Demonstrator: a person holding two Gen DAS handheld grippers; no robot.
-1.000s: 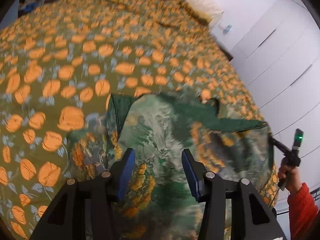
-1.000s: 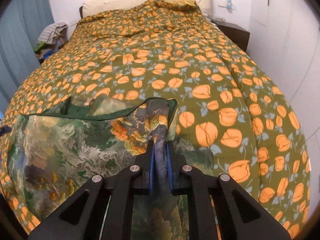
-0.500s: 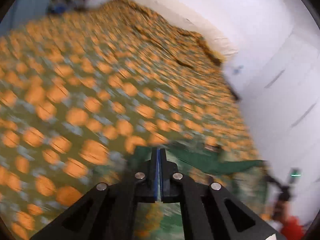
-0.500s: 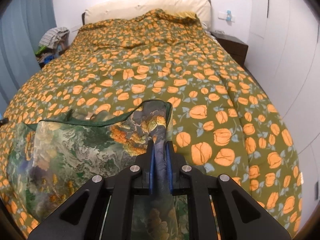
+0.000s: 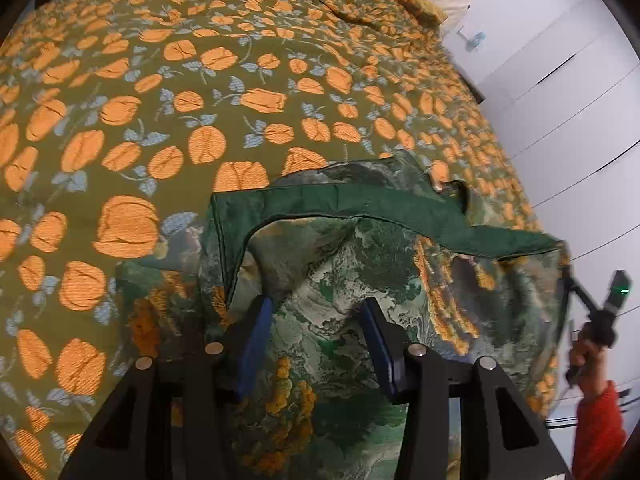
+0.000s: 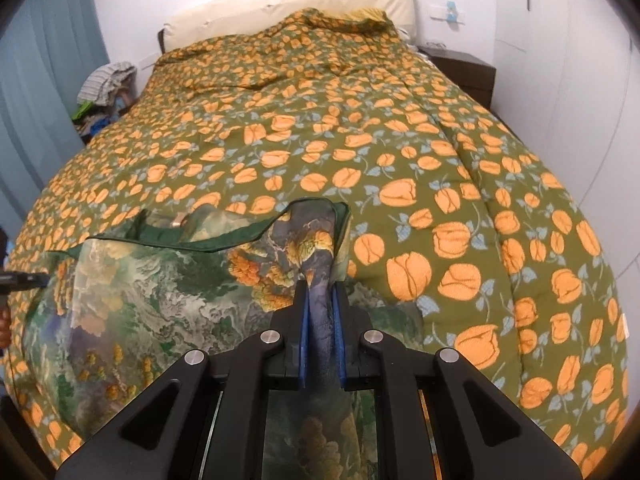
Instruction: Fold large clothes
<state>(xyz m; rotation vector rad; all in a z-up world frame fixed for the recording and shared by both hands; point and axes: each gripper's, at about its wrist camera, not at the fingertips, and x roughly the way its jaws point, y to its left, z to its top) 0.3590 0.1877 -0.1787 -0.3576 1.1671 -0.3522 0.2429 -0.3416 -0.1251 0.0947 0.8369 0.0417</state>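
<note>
A large green garment (image 5: 360,264) with a painted landscape print and a dark green hem lies at the near end of the bed. It also shows in the right wrist view (image 6: 160,280). My left gripper (image 5: 316,320) is open, its blue pads spread just above the cloth, holding nothing. My right gripper (image 6: 320,300) is shut on a bunched corner of the garment and holds it raised. In the left wrist view the right gripper (image 5: 576,284) sits at the garment's far right corner, with a hand in a red sleeve behind it.
The bed is covered by an olive duvet (image 6: 360,120) with orange tulips. A cream pillow (image 6: 280,4) lies at the head. White wardrobe doors (image 5: 580,100) stand on the right. A dark nightstand (image 6: 464,72) and a heap of clothes (image 6: 104,84) flank the bed.
My left gripper was shut half a second ago while swinging fast; now it is open again over the garment. My right gripper has kept its hold and barely moved.
</note>
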